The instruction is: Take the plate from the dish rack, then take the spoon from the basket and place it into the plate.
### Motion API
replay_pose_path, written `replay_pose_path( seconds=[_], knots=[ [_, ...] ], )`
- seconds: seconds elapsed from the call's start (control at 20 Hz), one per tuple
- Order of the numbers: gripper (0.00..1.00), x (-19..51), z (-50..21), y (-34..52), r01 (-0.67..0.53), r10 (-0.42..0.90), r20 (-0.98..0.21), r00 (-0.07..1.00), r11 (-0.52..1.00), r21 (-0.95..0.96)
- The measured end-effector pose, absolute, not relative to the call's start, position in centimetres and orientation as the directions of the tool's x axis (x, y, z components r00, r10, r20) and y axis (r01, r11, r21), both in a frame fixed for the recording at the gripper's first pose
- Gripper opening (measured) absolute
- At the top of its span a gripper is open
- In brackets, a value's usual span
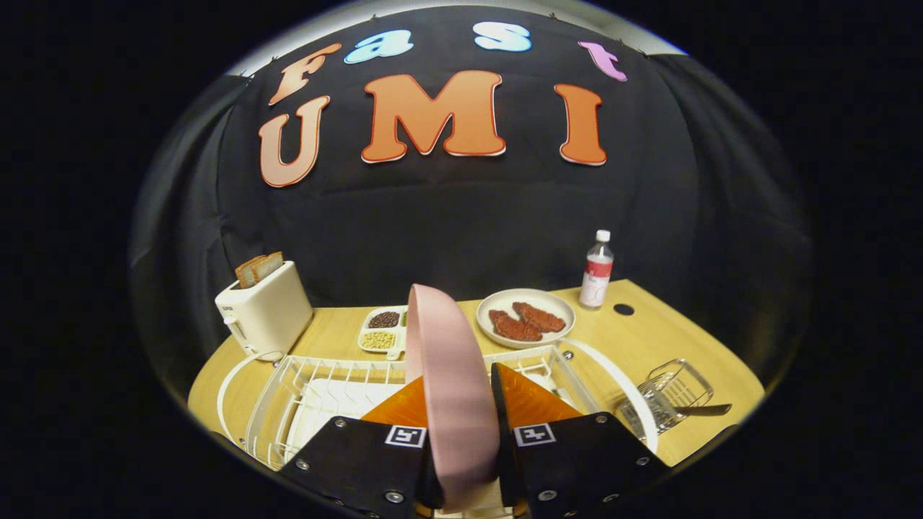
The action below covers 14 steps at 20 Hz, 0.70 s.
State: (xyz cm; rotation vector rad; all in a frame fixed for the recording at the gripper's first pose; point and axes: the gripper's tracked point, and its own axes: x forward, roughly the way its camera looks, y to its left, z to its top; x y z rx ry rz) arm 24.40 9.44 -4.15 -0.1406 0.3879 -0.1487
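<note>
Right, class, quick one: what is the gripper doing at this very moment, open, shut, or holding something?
Gripper: shut on the pink plate, held on edge between both fingers above the white dish rack.

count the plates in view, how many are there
2. A pink plate stands on edge between the gripper fingers, over the white dish rack. A white plate holding meat sits beyond the rack, beside the bottle.

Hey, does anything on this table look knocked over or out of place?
The wire basket beside the dish rack appears tipped, its spoon sticking out sideways. The tongs grip the pink plate edge-on above the rack.
</note>
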Motion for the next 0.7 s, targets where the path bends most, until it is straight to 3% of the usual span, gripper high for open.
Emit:
replay_pose_path(
  seconds=[0.7],
  knots=[
    [0.29, 22.3, -0.8, 7.5, 0.170, -0.203, -0.314, 0.927, 0.977, -0.130]
  ],
)
